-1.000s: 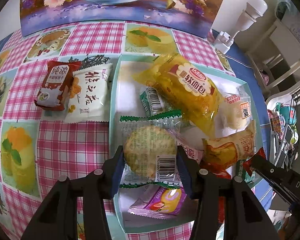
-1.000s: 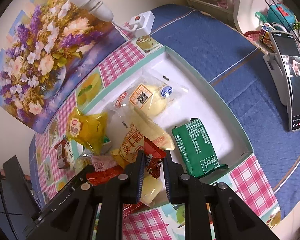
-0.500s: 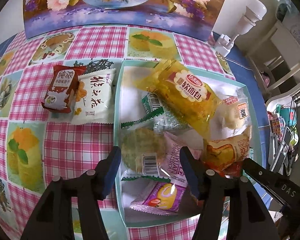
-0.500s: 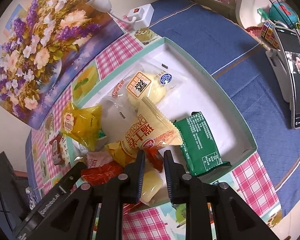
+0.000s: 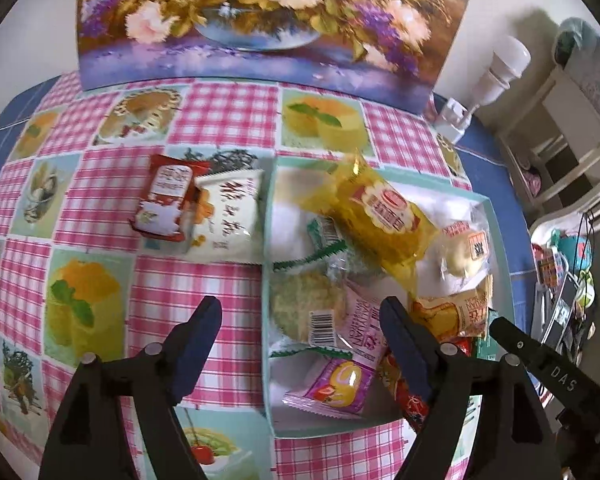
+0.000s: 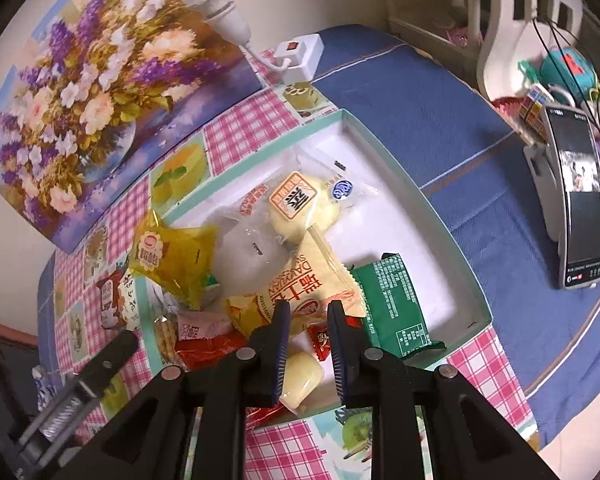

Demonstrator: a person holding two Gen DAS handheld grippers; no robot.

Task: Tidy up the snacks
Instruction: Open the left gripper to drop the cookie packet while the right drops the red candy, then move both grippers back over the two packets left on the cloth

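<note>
The left gripper (image 5: 300,320) points down, its jaws just opening wide, holding nothing. The right gripper (image 6: 308,320) points down, nearly closed.

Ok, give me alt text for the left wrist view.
The left gripper hangs open above a shallow teal box piled with wrapped snacks, its jaws having just been opening with nothing held between them. Below lies a clear-wrapped round cracker; two more packets sit outside on the pink checked tablecloth.
</note>
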